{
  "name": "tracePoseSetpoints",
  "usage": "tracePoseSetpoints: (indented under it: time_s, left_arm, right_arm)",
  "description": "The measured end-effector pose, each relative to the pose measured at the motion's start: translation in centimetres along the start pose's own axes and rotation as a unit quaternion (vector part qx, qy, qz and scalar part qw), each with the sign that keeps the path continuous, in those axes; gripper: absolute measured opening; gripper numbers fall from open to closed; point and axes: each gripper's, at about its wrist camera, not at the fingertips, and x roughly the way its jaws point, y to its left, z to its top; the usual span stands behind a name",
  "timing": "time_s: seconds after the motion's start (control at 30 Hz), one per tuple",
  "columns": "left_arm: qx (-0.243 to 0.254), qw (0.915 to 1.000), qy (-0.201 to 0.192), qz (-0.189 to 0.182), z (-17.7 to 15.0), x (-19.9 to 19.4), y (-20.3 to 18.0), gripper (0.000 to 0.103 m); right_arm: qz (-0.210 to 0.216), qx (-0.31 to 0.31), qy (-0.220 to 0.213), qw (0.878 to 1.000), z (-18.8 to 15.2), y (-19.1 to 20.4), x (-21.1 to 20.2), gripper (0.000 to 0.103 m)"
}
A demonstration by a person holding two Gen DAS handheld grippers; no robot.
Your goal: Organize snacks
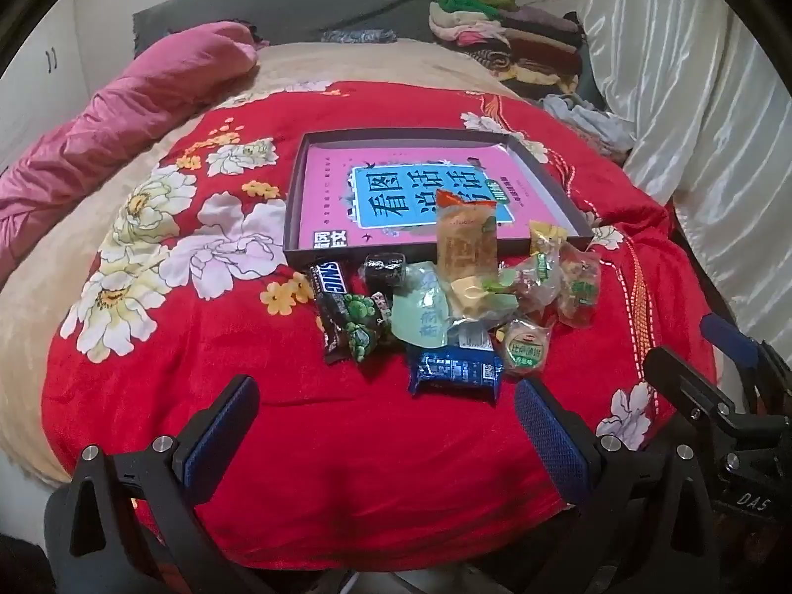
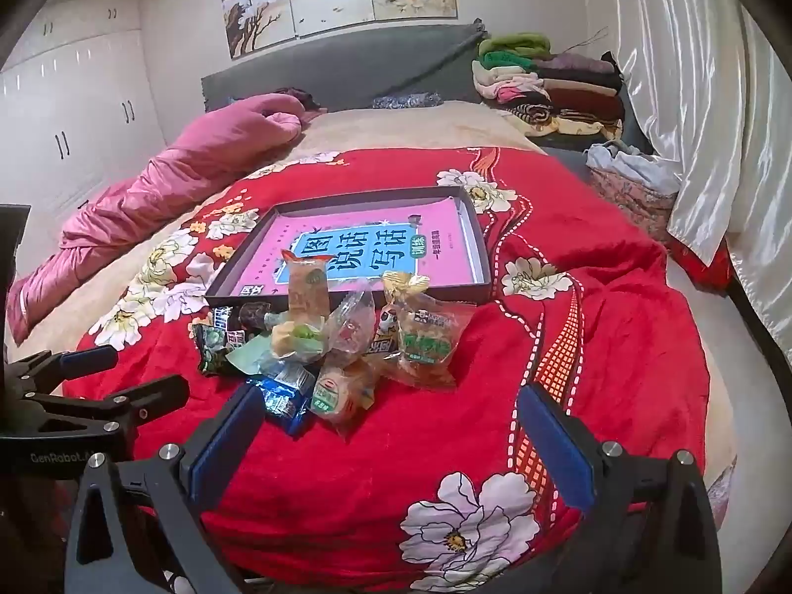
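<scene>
Tongs sit nearest: the left tongs (image 1: pixel 386 425) and right tongs (image 2: pixel 391 438) both spread wide and empty, hovering low over a red floral blanket (image 1: pixel 297 470) on a bed. Just beyond lies a heap of wrapped snacks (image 1: pixel 445 317), touching and overlapping. Behind it waits a shallow dark tray (image 1: pixel 297 198), likely their destination, one tall packet (image 1: pixel 465 242) leaning across its near rim.

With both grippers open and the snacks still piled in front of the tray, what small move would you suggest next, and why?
Probably ease the right gripper forward onto the round biscuit pack: it lies nearest, at the pile's edge, and the tray holds no snacks.
</scene>
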Motion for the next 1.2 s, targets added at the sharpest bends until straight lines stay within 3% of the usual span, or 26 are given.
tracePoseSetpoints:
  time_s: [1.2]
  left_arm:
    - [0.008,0.9998,-0.004,-0.019,0.04,-0.36,-0.64,0.103]
  right_arm:
    - [-0.001,-0.003,-0.002,1.0,-0.05,0.26,0.26,0.103]
